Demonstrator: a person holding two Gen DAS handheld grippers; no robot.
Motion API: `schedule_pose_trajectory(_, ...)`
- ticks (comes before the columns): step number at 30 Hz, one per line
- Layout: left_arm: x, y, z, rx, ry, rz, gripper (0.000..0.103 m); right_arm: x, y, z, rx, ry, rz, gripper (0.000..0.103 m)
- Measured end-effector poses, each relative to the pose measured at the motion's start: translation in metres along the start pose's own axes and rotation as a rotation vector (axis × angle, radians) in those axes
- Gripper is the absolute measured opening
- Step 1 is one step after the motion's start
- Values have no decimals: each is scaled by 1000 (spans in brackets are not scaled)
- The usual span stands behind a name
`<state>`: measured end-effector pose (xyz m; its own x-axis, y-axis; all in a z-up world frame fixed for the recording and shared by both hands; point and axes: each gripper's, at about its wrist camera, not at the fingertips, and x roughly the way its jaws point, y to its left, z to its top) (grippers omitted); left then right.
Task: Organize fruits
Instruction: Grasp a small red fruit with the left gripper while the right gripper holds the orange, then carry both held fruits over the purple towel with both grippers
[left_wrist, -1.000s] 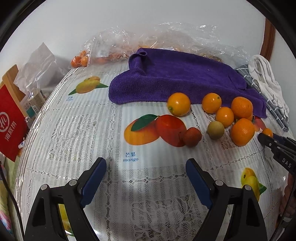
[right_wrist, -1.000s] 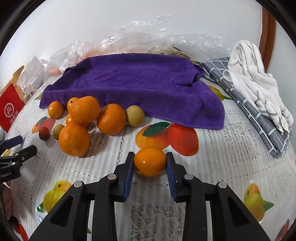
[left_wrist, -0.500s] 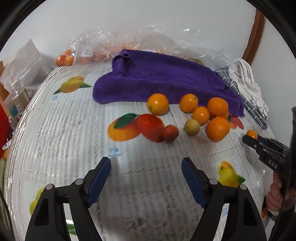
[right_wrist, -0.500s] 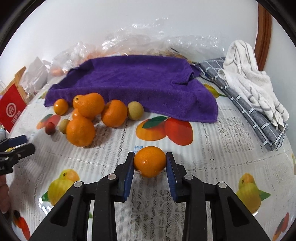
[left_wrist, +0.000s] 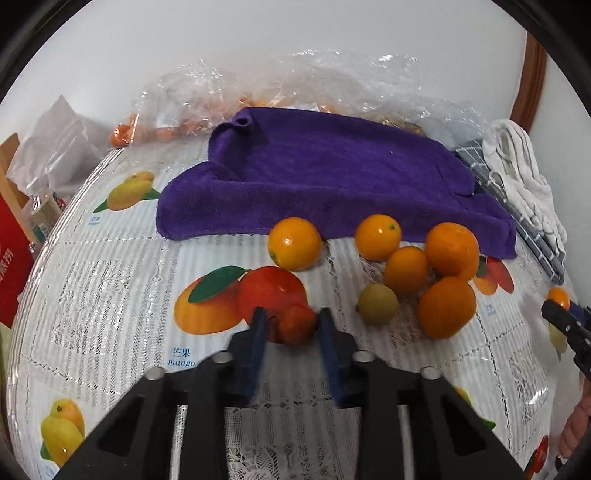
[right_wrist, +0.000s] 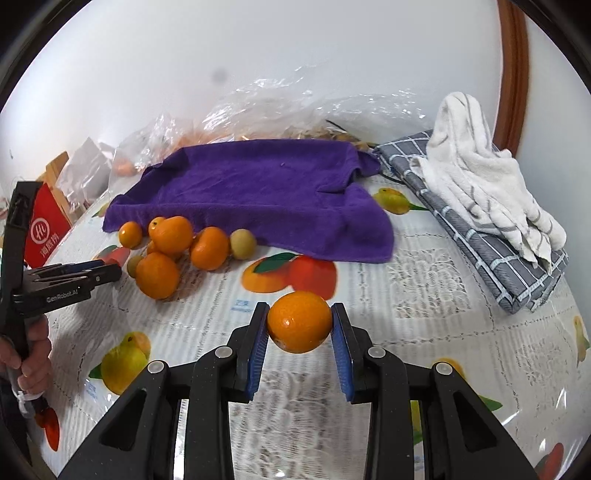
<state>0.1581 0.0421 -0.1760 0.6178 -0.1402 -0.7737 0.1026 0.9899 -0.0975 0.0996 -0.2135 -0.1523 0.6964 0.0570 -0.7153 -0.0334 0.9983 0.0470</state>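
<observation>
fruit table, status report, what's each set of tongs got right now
Left tongs shut on small red fruit. Right tongs shut on orange. Loose oranges clustered by purple towel; nothing blocking.

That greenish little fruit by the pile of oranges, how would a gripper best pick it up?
Grip the greenish fruit across its middle, coming from above on the open near-left side. It is round, so any width serves, but oranges crowd its right and back, leaving no room for a finger there.
</observation>
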Motion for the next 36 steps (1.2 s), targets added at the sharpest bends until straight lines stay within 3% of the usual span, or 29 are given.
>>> schedule_pose_trajectory(7, -17, 14, 4, -95, -3, -36, 22, -1, -10, 4, 19, 0, 21, 33)
schedule_pose_trajectory(15, -63, 15, 13, -99, -40, -45, 22, -29, -3, 20, 21, -36, 5, 33)
schedule_pose_trajectory(24, -103, 16, 45, -110, -106, -20, 22, -50, 15, 51, -2, -84, -16, 33)
schedule_pose_trajectory(36, -94, 10, 101, -81, -139, 7, 22, -26, 25, 115, -28, -108, -24, 33)
